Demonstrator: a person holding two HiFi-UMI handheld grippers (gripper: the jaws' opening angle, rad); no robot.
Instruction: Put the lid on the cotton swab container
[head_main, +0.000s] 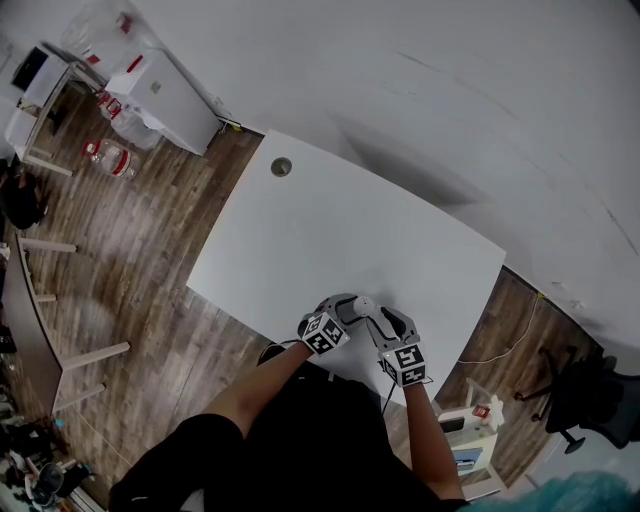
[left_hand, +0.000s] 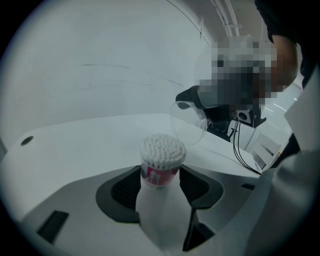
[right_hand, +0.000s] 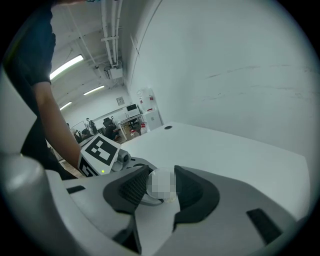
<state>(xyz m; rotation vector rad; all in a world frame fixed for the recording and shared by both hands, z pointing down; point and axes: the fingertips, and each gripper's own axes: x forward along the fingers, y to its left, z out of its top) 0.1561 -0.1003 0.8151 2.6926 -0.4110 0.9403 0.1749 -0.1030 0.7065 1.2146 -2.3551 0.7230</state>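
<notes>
The cotton swab container (left_hand: 159, 172) is a slim white tub with a pink label, packed with white swab heads. My left gripper (left_hand: 160, 186) is shut on its body and holds it upright over the table. In the left gripper view the clear domed lid (left_hand: 189, 122) hangs just beyond and to the right of the swab heads, apart from them. My right gripper (right_hand: 161, 189) is shut on that lid (right_hand: 159, 196), which shows only partly between the pads. In the head view both grippers, left (head_main: 338, 308) and right (head_main: 385, 322), meet at the container (head_main: 362, 303) near the table's front edge.
The white table (head_main: 330, 230) has a round cable hole (head_main: 281, 166) at its far left corner. A white cabinet (head_main: 165, 100) stands on the wooden floor beyond, and an office chair (head_main: 585, 400) at the right. The left gripper's marker cube (right_hand: 102, 152) sits close beside the right jaws.
</notes>
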